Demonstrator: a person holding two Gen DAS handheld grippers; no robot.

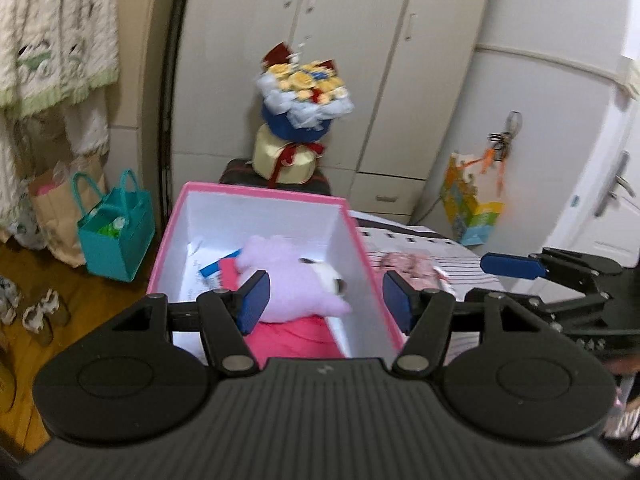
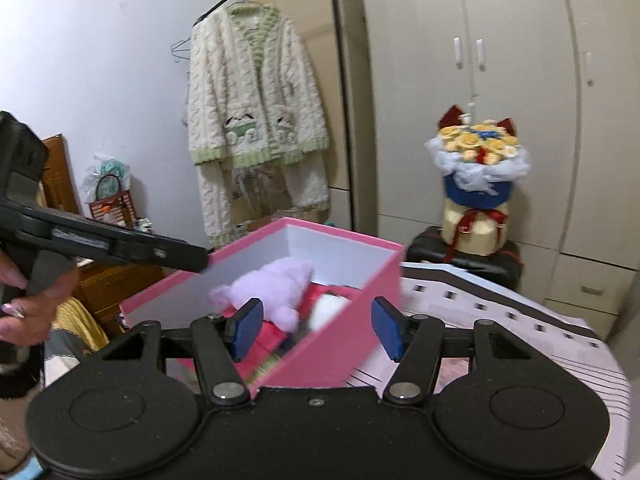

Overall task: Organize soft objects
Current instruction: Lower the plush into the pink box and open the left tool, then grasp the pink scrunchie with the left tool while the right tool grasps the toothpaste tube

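Two views show one pink box as the landmark. From the left wrist, the left gripper hangs over the box's near end, jaws apart with nothing clamped. Inside the box a lilac plush toy lies on a pink cloth. The right gripper sits just right of the box, above the striped bedding. A flower bouquet stands behind the box.

From the right wrist, the right gripper straddles the box's near right wall, jaws apart and gripping nothing. The plush toy lies inside. A hand holds the left gripper at the box's left edge. A knitted cardigan hangs behind the box.
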